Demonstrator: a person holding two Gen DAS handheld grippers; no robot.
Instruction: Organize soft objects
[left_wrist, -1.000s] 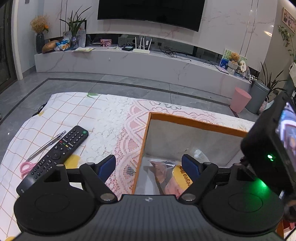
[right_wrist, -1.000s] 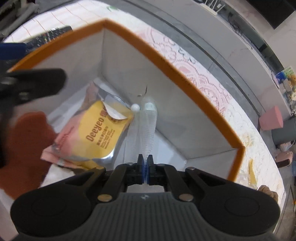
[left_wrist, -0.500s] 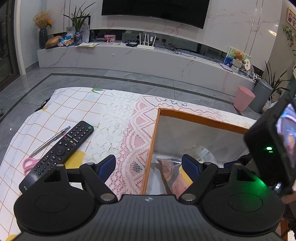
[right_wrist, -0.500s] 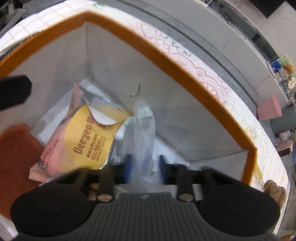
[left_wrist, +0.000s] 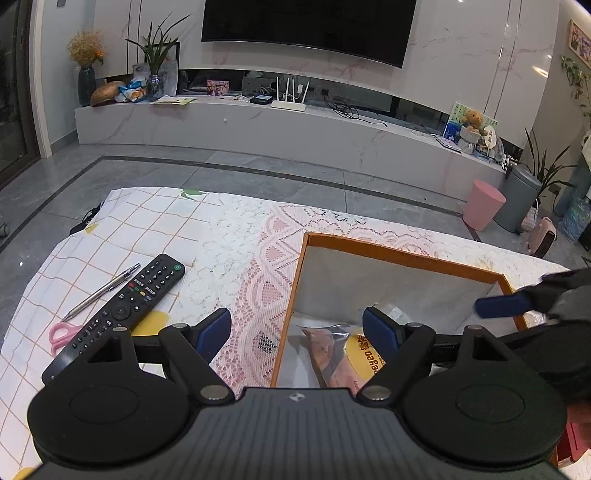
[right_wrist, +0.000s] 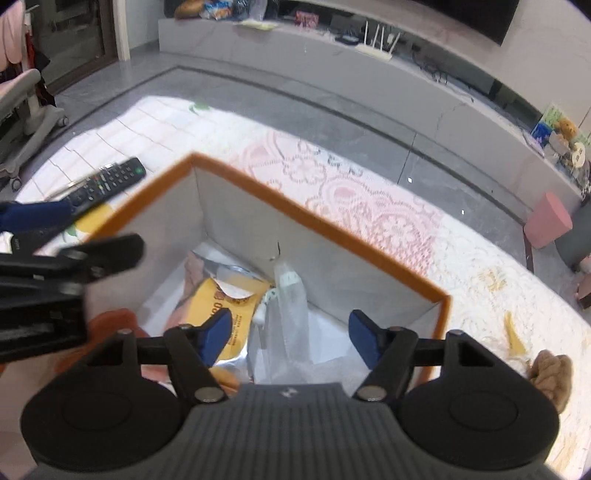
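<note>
An orange-rimmed box (left_wrist: 402, 254) (right_wrist: 295, 218) stands on the lace tablecloth. Inside lie a yellow and pink Deeyeo packet (left_wrist: 354, 354) (right_wrist: 225, 306), a clear plastic bag (right_wrist: 291, 310) leaning on the far wall, and a rust-orange soft piece (right_wrist: 110, 325). My right gripper (right_wrist: 290, 328) hovers above the box with its jaws opening; the clear bag lies below them, untouched by the pads. One of its blue fingers (left_wrist: 502, 304) shows over the box's right rim. My left gripper (left_wrist: 295, 325) stands open and empty over the box's left rim.
A black remote (left_wrist: 122, 310) (right_wrist: 107, 181), a pen (left_wrist: 99, 291) and pink scissors (left_wrist: 61, 334) lie on the checked cloth left of the box. A brown plush lump (right_wrist: 550, 373) sits on the table right of the box. Grey floor and a TV bench lie beyond.
My right gripper was shut on the clear plastic bag; its jaws have spread, let the bag go into the box, and it has lifted. The left gripper has hardly moved.
</note>
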